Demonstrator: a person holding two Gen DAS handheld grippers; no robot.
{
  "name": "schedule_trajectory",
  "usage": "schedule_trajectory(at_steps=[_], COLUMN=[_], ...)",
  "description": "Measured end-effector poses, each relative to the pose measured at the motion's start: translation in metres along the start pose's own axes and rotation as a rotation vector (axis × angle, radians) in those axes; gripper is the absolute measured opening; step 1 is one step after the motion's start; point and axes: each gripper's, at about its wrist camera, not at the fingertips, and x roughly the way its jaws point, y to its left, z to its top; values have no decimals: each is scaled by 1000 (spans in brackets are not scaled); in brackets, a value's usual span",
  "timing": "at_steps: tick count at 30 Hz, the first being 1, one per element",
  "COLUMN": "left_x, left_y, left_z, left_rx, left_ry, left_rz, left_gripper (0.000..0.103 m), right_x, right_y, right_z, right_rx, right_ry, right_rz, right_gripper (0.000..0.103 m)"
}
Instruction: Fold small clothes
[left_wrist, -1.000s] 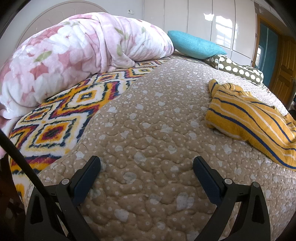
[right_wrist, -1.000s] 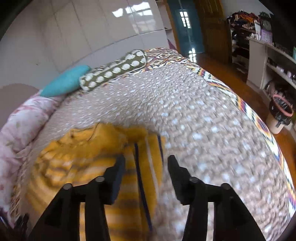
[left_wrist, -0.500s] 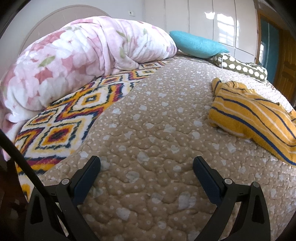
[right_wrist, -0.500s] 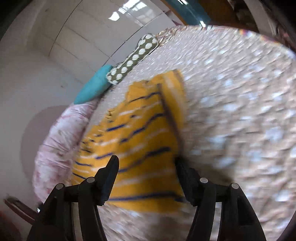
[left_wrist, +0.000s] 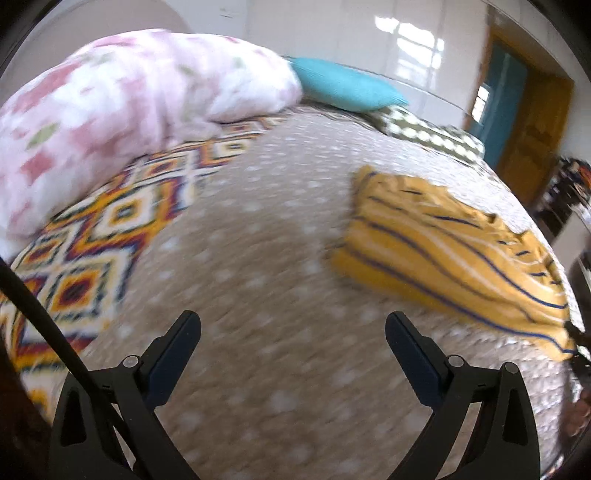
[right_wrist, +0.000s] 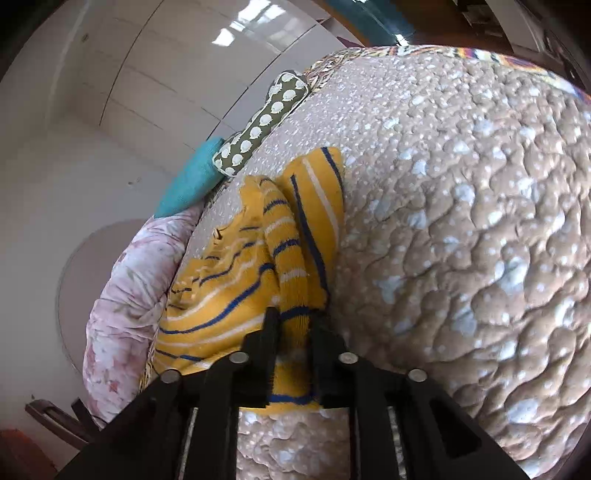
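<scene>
Our right gripper (right_wrist: 293, 334) is pinching a ribbed, sleeve-like edge of the yellow striped garment (right_wrist: 236, 295), with both jaws pressed against the knit and cloth filling the narrow gap between them. Our left gripper (left_wrist: 293, 343) is hovering with its jaws wide apart and nothing between them, pointing across the bedspread, well apart from the cloth.

Moving outward, the garment is lying bunched on the tan quilted bedspread (right_wrist: 461, 229), yellow with thin blue and white stripes. In the left view, which is blurred, the yellow striped garment (left_wrist: 454, 251) is sitting ahead and to the right of the open jaws. Beyond it, at the head of the bed, a teal pillow (left_wrist: 343, 88) and a green spotted cushion (right_wrist: 262, 125) are resting, with a pink floral duvet (left_wrist: 129, 110) heaped to the left over a patterned blanket (left_wrist: 110, 229).

We judge the risk to be this: we are holding only one narrow edge, so lifting or pulling could drag the whole bundle instead of opening it, or let the loose knit slip free. With the left jaws empty, nothing is anchoring the far side.
</scene>
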Motion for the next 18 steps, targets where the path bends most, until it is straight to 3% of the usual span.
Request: schedule_trajectory(at_steps=[5, 10, 12, 18], left_x=[52, 102, 109, 123], left_y=[-10, 12, 17, 3], left_z=[38, 62, 66, 76], left_rx=[-3, -173, -219, -145], left_ry=[110, 191, 179, 192], left_rz=[-105, -193, -223, -209], left_gripper=[99, 99, 101, 102], right_x=[-2, -2, -3, -4], right_y=[-4, -5, -6, -5], right_z=[-6, -7, -8, -10], right_rx=[-5, -8, -8, -5], right_ry=[-8, -11, -12, -20], right_rz=[6, 9, 11, 10], right_gripper=[29, 29, 29, 30])
